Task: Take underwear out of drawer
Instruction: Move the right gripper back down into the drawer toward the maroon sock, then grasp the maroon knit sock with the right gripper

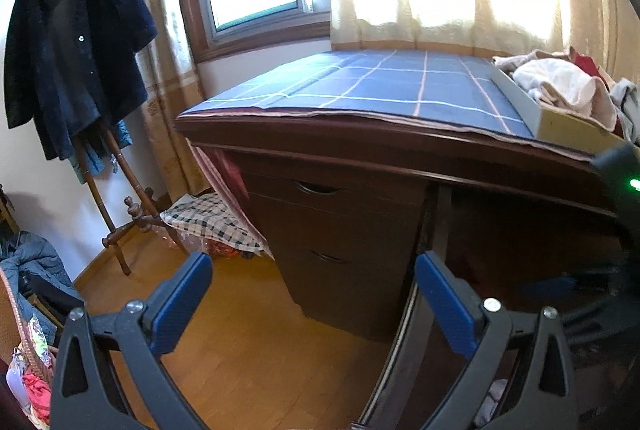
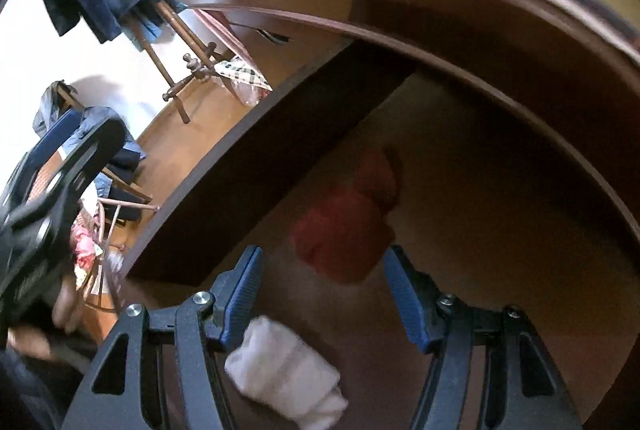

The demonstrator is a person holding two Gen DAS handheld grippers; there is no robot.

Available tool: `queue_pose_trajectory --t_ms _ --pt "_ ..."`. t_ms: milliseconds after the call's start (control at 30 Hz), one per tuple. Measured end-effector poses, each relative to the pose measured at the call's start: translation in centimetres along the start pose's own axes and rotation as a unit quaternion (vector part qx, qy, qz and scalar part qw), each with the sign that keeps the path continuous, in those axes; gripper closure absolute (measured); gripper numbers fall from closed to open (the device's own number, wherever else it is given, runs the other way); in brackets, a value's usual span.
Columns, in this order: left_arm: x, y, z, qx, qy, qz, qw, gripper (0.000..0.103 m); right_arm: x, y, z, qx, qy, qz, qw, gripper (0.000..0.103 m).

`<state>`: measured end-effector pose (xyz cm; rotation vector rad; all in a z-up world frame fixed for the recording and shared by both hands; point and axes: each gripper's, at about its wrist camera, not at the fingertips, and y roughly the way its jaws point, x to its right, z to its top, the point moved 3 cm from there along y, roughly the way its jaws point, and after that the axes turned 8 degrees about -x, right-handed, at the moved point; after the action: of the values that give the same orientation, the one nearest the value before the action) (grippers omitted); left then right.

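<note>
Open drawer: the wide dark-brown wooden drawer (image 2: 460, 190) under the desktop stands pulled out, so its floor lies bare to reach from above.
Red bundle: a folded, soft red cloth piece (image 2: 344, 226), likely underwear, lies on the drawer floor toward the back, partly in the desk's shadow; blur hides its seams.
White bundle: a rolled white cloth piece (image 2: 284, 374), ribbed and loosely wrapped, lies nearer the front edge, just beside the right gripper's left finger; I cannot tell whether it touches.
Right gripper: the black two-finger tool with blue pads (image 2: 324, 294) tilts steeply down into the drawer, jaws apart and holding nothing, with the red bundle showing just beyond the gap; my guess is that it is lining up for a pick.
Left gripper: the matching black and blue tool (image 1: 312, 294) hangs outside, over the yellow wooden floor (image 1: 248, 342) in front of the desk's side cabinet (image 1: 340, 230), jaws wide apart and empty, probably kept clear so the other hand has room.
Desk top: a blue checked cloth (image 1: 380, 86) covers it; a tray of pale crumpled laundry (image 1: 560, 86) sits at its far right.
Risk: the red piece is soft, so a pinch may catch only one layer.
</note>
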<state>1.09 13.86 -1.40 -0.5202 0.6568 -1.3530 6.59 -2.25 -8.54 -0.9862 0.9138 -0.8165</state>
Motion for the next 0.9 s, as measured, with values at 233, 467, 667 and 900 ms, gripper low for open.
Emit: queue_pose_trajectory --t_ms 233,467,667,900 --pt "-0.6 0.5 -0.2 -0.009 -0.015 0.004 0.9998 0.000 0.3 3.1 1.6 -0.056 0.004 -0.009 0.998 0.038" --pt "-0.8 0.5 -0.4 -0.014 -0.023 -0.003 0.9996 0.000 1.2 3.2 1.7 -0.059 0.019 0.004 0.998 0.056" --pt "-0.4 0.3 -0.4 -0.012 -0.018 -0.012 0.9997 0.000 1.2 -0.5 0.0 -0.007 0.021 0.007 1.000 0.063" --pt "2.7 -0.6 -1.1 -0.004 0.028 -0.074 0.9969 0.000 1.0 -8.5 -4.6 0.132 0.041 0.029 0.990 0.063"
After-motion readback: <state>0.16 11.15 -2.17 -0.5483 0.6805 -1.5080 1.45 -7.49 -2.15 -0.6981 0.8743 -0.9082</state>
